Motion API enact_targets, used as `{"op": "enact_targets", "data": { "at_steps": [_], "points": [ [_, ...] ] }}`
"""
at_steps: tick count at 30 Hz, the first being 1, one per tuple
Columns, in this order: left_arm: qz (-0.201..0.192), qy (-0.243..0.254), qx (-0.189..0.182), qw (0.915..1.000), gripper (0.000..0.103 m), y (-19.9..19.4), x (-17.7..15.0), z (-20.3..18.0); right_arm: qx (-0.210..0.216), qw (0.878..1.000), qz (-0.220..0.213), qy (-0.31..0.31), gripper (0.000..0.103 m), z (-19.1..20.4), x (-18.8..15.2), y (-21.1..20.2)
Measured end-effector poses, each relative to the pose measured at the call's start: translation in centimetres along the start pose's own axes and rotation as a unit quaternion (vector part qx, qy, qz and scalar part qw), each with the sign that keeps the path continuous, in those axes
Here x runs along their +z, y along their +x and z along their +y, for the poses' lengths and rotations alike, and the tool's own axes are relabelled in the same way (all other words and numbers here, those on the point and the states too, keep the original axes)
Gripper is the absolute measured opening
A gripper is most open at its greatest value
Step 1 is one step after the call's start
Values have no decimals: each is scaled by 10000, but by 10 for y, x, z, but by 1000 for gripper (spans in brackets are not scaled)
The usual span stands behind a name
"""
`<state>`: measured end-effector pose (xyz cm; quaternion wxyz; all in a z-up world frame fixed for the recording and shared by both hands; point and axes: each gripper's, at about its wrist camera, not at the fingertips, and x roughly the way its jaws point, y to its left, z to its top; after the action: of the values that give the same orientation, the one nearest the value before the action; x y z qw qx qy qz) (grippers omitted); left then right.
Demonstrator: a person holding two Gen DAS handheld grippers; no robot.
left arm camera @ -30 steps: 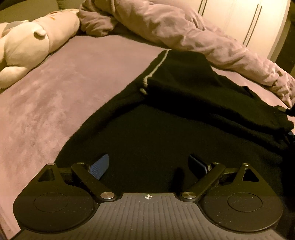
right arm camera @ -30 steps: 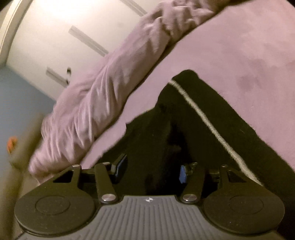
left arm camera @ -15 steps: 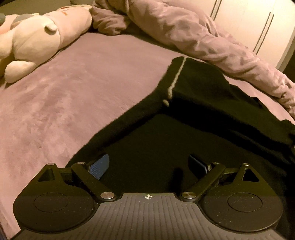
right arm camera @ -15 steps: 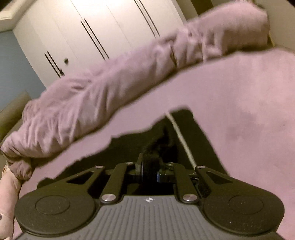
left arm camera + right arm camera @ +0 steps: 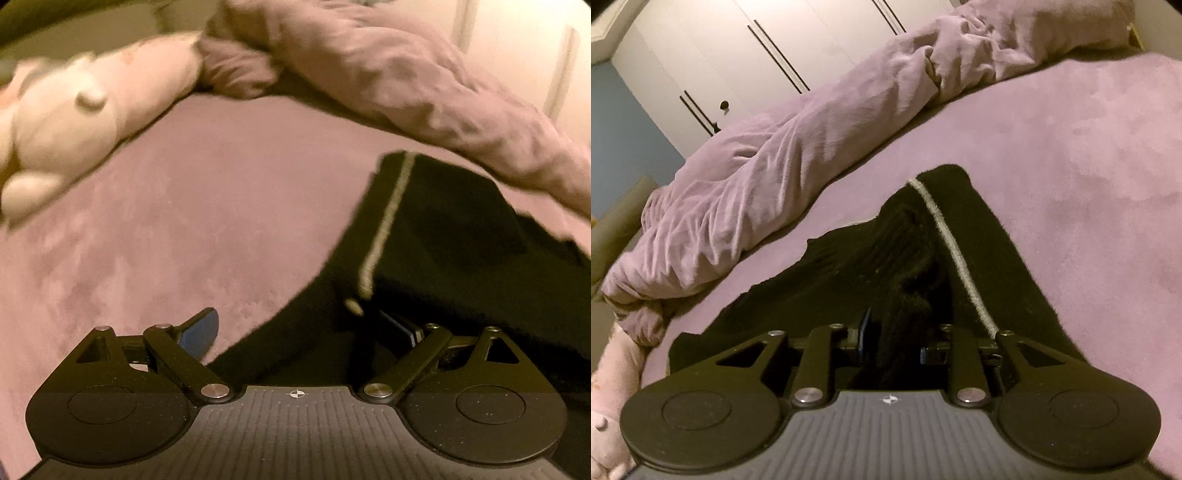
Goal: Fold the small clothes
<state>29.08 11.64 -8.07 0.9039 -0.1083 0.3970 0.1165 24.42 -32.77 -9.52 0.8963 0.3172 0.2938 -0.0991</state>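
Note:
A black knit garment (image 5: pixel 450 251) with a thin white stripe (image 5: pixel 384 225) lies on the purple bed cover. My left gripper (image 5: pixel 303 332) is open, low over the garment's left edge; its left blue pad (image 5: pixel 197 332) is over the bare cover, its right pad (image 5: pixel 399 326) over the black fabric. In the right wrist view, the same garment (image 5: pixel 905 251) stretches away from me with its stripe (image 5: pixel 953 251) running forward. My right gripper (image 5: pixel 897 343) is shut on a raised fold of the black fabric.
A rumpled purple duvet (image 5: pixel 406 74) (image 5: pixel 775 155) lies along the far side of the bed. A cream plush toy (image 5: pixel 74 110) lies at the left. White wardrobe doors (image 5: pixel 757 55) stand behind. Purple bed cover (image 5: pixel 184 221) spreads left of the garment.
My right gripper has closed on a fold of the garment and swung to look along the bed. My left gripper has moved left, toward the garment's edge, still open.

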Motion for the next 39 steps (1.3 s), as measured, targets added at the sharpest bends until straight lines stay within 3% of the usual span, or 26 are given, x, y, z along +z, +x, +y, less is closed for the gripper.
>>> {"op": "enact_targets", "data": {
  "at_steps": [3,6,9,17,27,31,33,39],
  "points": [
    [255,89,312,9992,97,21,-2,1,-134,9998,36,-163,23,-1,0,6],
    [35,362,488,9981,98,27,-1,-1,-210,9990,116,-367,23,1,1,9],
    [128,97,461,9988,98,31,6,8,-166,9987,235,-432,24,4,6,1],
    [157,223,390,9989,101,30,7,11,13,9987,241,-451,25,-7,-5,-43],
    [162,444,65,9989,100,-12,-26,25,374,9976,552,-163,29,-8,-15,-50],
    [180,769,33,9969,100,-23,-42,28,5,9935,879,-721,26,3,-30,-35],
    [311,781,-64,9964,100,-33,-45,32,-163,9931,780,-857,25,8,-34,-46],
    [453,942,-142,9944,100,-74,-68,35,-84,9899,703,-1229,30,22,-65,-112]
  ]
}}
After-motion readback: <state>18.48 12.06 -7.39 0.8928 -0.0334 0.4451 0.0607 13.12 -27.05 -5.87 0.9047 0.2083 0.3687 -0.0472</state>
